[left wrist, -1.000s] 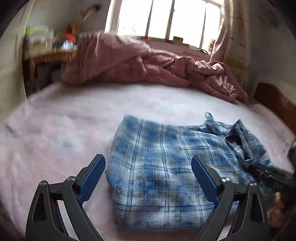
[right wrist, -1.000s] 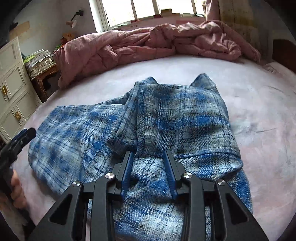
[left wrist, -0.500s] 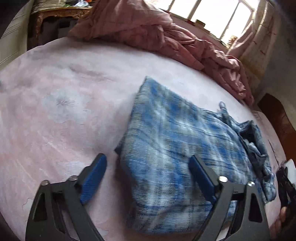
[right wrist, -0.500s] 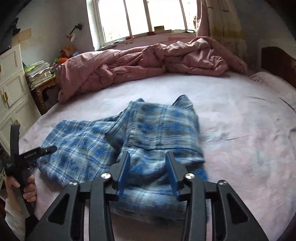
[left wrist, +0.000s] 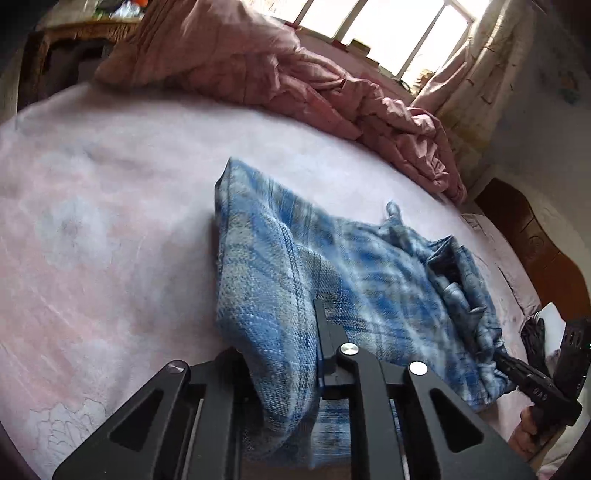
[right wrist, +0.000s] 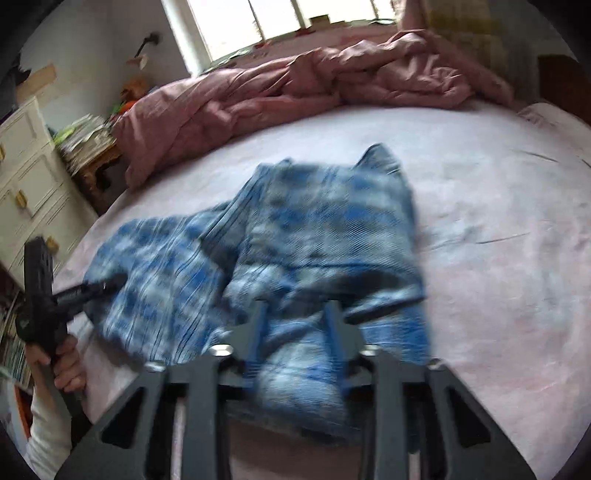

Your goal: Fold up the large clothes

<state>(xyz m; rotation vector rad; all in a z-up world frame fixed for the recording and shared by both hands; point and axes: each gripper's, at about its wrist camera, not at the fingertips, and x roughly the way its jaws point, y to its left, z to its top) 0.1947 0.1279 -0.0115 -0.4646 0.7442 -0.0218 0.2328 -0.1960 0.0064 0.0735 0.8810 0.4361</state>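
We look across a bedroom with a bright window point(right wrist: 280, 22) behind a wide bed point(left wrist: 110, 221) covered in a pale pink, faintly flowered sheet. Beyond the plaid garment, against the window wall, lies a crumpled pink quilt point(left wrist: 280, 74), puffy and creased, and to the garment's left in the right wrist view stand a cream cabinet point(right wrist: 26, 177) with brass pulls and a small wooden table point(right wrist: 96, 162) stacked with papers. A dark wooden headboard point(left wrist: 535, 251) rises on the garment's far right in the left wrist view.

The blue and white plaid garment point(left wrist: 332, 266), a soft woven cloth with visible seams, lies partly folded in the middle of the sheet, its near edges lifted off the bed.

Our left gripper point(left wrist: 291, 354) has just been closing and now pinches a thick fold of the garment's near left edge; the cloth drapes over one finger and hides it, while the other finger point(left wrist: 325, 332) presses the fabric from the right. Our right gripper point(right wrist: 295, 332) has also just been closing, and its blue-padded fingers point(right wrist: 258, 332) clamp a rounded bunch of the garment's near right edge, which bulges toward the camera between them. A hand point(right wrist: 62, 365) in a white sleeve holds the left tool's handle just left of the garment.
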